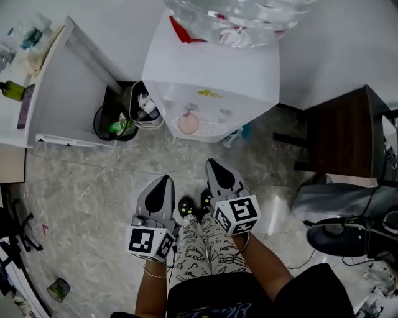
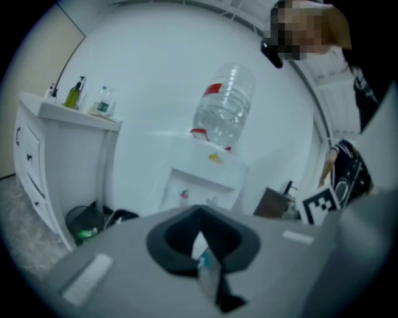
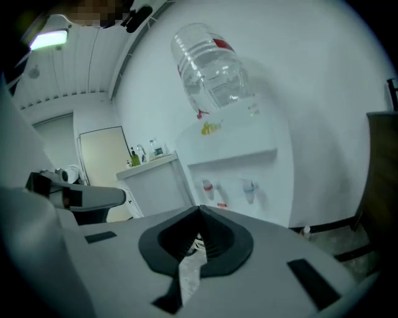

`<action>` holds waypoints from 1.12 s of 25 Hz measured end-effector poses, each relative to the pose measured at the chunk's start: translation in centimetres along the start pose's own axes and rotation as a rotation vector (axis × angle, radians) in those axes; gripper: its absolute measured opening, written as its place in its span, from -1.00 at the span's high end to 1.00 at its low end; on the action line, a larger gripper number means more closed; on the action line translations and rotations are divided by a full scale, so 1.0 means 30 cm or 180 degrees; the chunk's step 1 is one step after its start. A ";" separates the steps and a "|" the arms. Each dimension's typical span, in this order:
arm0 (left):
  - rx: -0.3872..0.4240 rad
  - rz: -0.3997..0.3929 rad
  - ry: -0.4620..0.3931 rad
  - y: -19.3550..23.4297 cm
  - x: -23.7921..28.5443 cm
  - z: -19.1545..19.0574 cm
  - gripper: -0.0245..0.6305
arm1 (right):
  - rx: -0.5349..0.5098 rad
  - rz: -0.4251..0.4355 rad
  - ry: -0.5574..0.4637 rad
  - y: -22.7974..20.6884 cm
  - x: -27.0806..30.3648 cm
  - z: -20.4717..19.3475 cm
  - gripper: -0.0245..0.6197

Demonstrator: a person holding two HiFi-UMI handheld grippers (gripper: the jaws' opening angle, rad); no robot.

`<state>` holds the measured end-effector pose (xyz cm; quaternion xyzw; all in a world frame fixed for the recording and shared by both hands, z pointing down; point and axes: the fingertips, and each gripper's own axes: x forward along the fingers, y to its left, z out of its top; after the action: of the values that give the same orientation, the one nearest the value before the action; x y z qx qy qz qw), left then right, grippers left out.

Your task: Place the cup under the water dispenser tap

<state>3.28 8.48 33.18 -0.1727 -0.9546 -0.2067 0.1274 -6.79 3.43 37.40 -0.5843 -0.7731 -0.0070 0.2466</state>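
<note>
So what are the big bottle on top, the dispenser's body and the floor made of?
The bottle looks like clear, glossy plastic: you see through it and it glints. The dispenser body seems white plastic or painted metal: an even, smooth surface. The floor looks like polished stone or tile: grey veining, faint sheen.

Cup (image 1: 188,123): 1 item, pale pink, round, upright, mouth open upward. It stands on the white grille tray (image 1: 214,129) in the recess of the water dispenser (image 1: 211,71), at the tray's left end. Dispenser: white body, clear bottle (image 1: 239,18) on top, 2 taps, namely red tap (image 3: 207,186) and blue tap (image 3: 249,186).
</note>
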 end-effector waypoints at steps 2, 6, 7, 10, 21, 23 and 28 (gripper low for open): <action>0.0053 -0.0097 -0.0038 -0.063 -0.021 0.068 0.94 | -0.0219 0.0122 0.0038 0.029 -0.071 0.100 0.88; 0.0104 -0.0234 -0.0086 -0.169 -0.066 0.200 0.94 | -0.0455 0.0379 0.0115 0.092 -0.220 0.269 0.88; 0.0095 -0.0251 -0.0120 -0.185 -0.080 0.242 0.94 | -0.0439 0.0412 0.0115 0.105 -0.254 0.307 0.88; 0.0088 -0.0327 -0.0229 -0.250 -0.146 0.360 0.94 | -0.0314 0.0422 0.0089 0.142 -0.366 0.397 0.88; 0.0308 -0.0484 -0.0399 -0.391 -0.225 0.475 0.94 | -0.0227 0.0446 -0.0166 0.167 -0.491 0.516 0.88; 0.0290 -0.0484 -0.0407 -0.403 -0.226 0.469 0.94 | -0.0242 0.0464 -0.0175 0.162 -0.497 0.525 0.88; 0.0352 -0.0488 -0.0333 -0.429 -0.214 0.445 0.94 | -0.0203 0.0478 -0.0200 0.137 -0.505 0.524 0.88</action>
<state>1.88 1.54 14.88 -0.1024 -0.9803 -0.1536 0.0705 -5.98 -4.21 16.54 -0.6482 -0.7338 0.0053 0.2034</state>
